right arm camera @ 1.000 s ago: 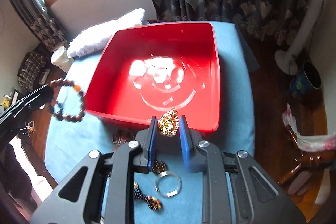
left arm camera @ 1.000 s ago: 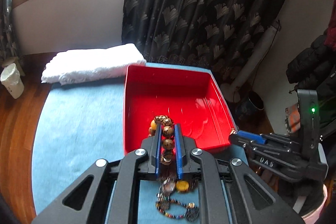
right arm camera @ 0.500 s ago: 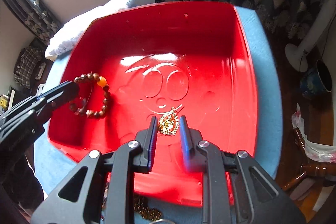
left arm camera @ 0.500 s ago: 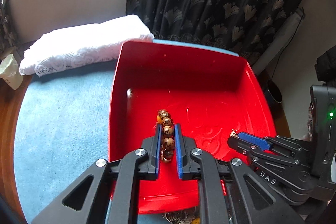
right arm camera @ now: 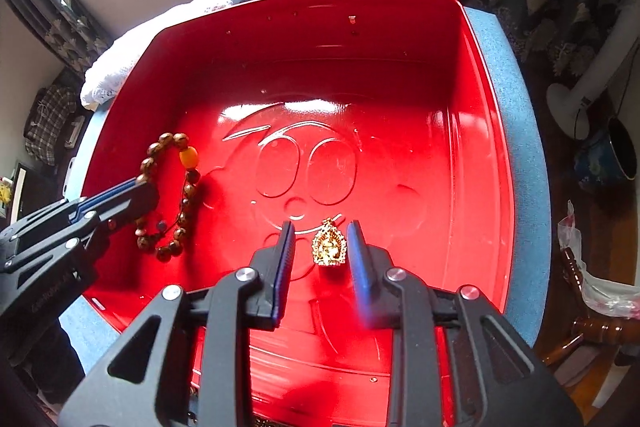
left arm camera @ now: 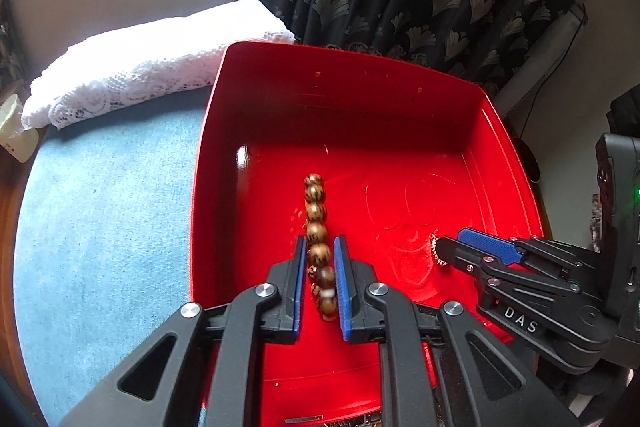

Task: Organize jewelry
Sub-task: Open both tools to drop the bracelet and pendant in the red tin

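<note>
Your right tongs (right arm camera: 320, 247) just spread apart, so the gold pendant (right arm camera: 329, 247) sits free on the red tray (right arm camera: 460, 167) floor; left tongs (left arm camera: 320, 259) stay clenched on the bead bracelet (left arm camera: 318, 227), lowering it beside.

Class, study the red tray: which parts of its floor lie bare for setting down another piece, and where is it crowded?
Bare: the red tray's far half, between the back wall and the embossed circles, and the right strip beside the gold pendant. Crowded: the near-left, where the left gripper meets the bead bracelet, and near-centre, where the right gripper straddles the pendant.
</note>
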`<state>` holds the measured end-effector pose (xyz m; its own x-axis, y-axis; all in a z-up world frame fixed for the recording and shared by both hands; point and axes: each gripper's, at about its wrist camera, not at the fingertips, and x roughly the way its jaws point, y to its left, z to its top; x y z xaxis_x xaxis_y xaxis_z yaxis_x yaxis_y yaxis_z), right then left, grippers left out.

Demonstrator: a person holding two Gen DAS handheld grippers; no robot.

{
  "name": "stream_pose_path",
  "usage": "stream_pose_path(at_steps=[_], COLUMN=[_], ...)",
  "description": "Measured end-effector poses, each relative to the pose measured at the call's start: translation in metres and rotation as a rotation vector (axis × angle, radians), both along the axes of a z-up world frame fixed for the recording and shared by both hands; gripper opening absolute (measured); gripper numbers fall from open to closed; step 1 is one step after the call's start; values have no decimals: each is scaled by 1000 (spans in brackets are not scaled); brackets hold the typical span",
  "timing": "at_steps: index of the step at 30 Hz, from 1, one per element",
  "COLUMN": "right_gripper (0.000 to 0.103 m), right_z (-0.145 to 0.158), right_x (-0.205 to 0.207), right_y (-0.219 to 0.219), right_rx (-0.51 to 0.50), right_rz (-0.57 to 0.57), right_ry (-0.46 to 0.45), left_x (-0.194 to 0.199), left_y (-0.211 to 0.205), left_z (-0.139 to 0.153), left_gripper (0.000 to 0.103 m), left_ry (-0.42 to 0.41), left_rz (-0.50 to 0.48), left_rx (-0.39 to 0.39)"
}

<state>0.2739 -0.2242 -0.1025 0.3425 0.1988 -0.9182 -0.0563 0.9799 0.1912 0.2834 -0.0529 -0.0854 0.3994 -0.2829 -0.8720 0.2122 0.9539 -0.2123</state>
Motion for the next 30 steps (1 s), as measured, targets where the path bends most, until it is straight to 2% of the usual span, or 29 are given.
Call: stream_pose_path(at_steps=[3,5,13,19,23,30], right_gripper=[27,28,28,28,28,28], right_z=[5,10,43,56,56,41], right_x=[-3,-7,-36,-75,-101,-143], right_y=[-3,-5,-14,-22,-23,-17], right_rx=[5,16,40,50,53,51], right_rz=[-3,4,5,-18,-31,-31], right_ry=[-11,-29,-101,-113,-101,-46], left_x=[-3,-5,-29,-69,-92,-126], left_y=[2,3,13,27,33,41], left_z=[4,8,38,53,52,30], left_gripper=[22,35,35,35,35,35], left_ry=[-3,-7,-71,-102,-97,-21], left_rz=[4,0,0,11,5,-7], left_rx=[-2,-7,-22,20,51,76])
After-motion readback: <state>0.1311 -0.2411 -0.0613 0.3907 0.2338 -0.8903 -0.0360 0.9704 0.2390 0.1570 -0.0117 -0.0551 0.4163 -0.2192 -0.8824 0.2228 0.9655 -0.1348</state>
